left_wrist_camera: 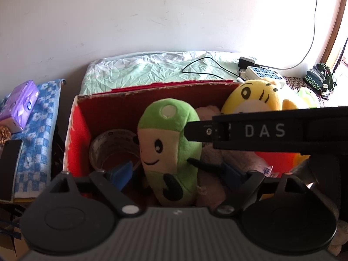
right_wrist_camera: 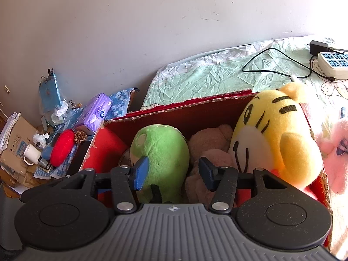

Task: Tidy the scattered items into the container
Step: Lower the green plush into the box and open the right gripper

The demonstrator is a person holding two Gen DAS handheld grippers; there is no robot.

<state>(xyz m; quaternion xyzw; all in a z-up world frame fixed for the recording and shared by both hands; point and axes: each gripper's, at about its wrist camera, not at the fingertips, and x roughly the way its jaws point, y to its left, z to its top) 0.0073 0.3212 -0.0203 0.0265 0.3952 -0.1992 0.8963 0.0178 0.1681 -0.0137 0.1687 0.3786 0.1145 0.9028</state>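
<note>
A red cardboard box (left_wrist_camera: 76, 130) (right_wrist_camera: 195, 108) holds a green plush toy (left_wrist_camera: 167, 148) (right_wrist_camera: 163, 152), a yellow tiger plush (left_wrist_camera: 254, 100) (right_wrist_camera: 274, 134), a brown plush (right_wrist_camera: 208, 143) and a roll of clear tape (left_wrist_camera: 113, 148). My left gripper (left_wrist_camera: 178, 174) is open, its blue pads on either side of the green plush, apart from it. My right gripper (right_wrist_camera: 174, 171) is open just above the green plush; its black body crosses the left wrist view (left_wrist_camera: 261, 130). A pink plush (right_wrist_camera: 335, 156) lies outside the box at the right.
The box sits on a bed with a green sheet (left_wrist_camera: 152, 67). A power strip (right_wrist_camera: 332, 63) and charger cable (right_wrist_camera: 276, 65) lie behind it. At the left are a purple tissue pack (left_wrist_camera: 20, 102), a blue checked towel (left_wrist_camera: 41, 134), a white mug (right_wrist_camera: 31, 154) and a red cushion (right_wrist_camera: 62, 148).
</note>
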